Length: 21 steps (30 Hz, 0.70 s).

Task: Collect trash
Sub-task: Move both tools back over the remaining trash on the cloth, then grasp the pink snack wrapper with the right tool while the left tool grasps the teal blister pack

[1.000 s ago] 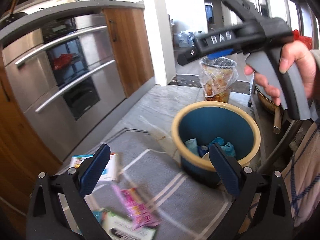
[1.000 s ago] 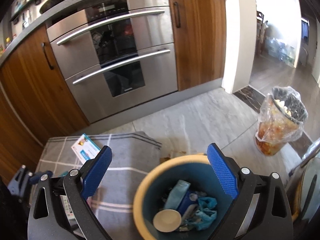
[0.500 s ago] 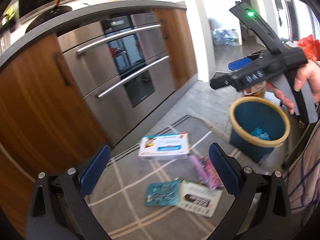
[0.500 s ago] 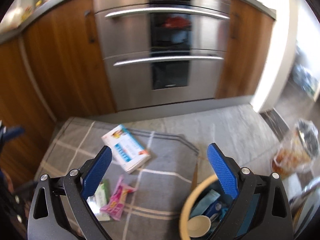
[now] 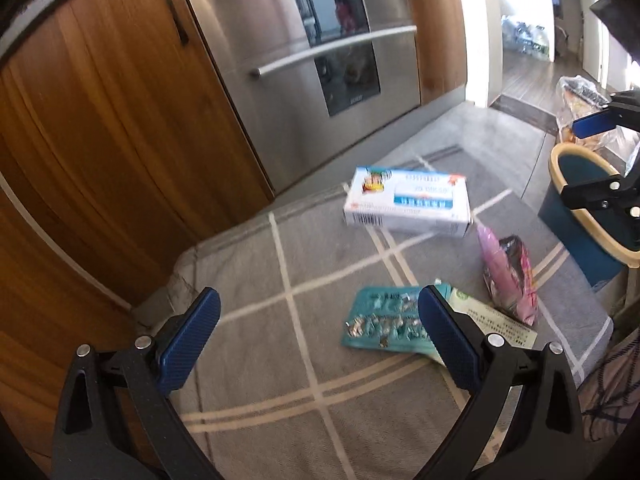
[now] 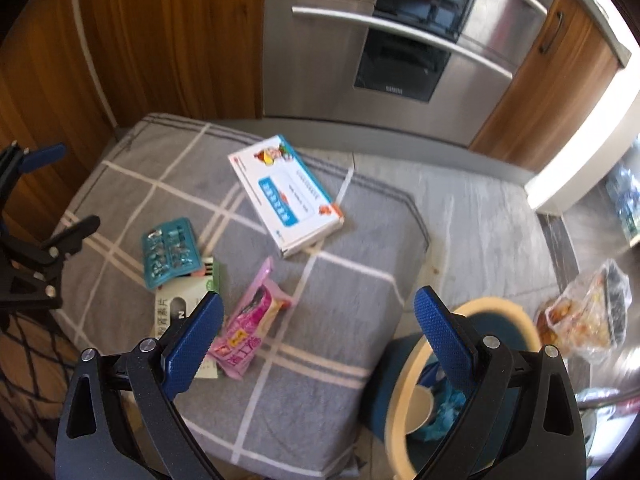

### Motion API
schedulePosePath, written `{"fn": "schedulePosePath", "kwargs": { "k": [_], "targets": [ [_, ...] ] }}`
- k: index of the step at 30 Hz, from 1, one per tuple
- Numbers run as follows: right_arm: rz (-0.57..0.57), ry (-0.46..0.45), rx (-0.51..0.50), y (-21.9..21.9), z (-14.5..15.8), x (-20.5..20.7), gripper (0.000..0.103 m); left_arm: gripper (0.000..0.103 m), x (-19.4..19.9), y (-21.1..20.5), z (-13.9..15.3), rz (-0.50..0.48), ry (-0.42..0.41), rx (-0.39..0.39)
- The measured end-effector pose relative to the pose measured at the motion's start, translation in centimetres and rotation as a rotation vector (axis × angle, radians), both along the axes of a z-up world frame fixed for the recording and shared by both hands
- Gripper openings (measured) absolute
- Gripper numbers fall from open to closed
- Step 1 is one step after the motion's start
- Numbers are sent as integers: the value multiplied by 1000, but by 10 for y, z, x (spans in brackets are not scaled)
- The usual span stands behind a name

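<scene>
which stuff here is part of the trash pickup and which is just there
Job: white box, teal blister pack, pink wrapper, green-white packet, blue bin, both open grippers.

Just there: grey rug, oven, wood cabinets, bagged food.

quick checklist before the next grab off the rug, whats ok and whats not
1. Left tongs open and empty: ok.
2. Right tongs open and empty: ok.
3. Trash within view on the rug: white box, pink wrapper, teal blister pack, white-green packet: ok.
4. Bin upright beside the rug, with room left: ok.
5. Blister pack free to lift: not ok, it overlaps the packet.
6. Box empty or full: cannot tell.
</scene>
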State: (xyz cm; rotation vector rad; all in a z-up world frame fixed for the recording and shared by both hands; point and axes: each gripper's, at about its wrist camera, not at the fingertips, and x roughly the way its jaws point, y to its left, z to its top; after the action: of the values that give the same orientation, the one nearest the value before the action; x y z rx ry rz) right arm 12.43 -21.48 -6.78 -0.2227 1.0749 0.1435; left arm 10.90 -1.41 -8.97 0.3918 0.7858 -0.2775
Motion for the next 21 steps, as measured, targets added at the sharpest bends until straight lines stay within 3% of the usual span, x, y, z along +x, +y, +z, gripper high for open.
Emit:
{"fn": "schedulePosePath", "kwargs": {
  "k": [6,8,21],
  "targets": [
    [-11,131,60,6,-28,4,93,98,4,-5,-7,-9,47,-13],
    [-6,163,65,10,-36,5,82,98,6,-5,-7,7,55,-26],
    [-45,324,193,11,-73,19,45,97,17,-2,-7,90,88,-31]
  ]
}}
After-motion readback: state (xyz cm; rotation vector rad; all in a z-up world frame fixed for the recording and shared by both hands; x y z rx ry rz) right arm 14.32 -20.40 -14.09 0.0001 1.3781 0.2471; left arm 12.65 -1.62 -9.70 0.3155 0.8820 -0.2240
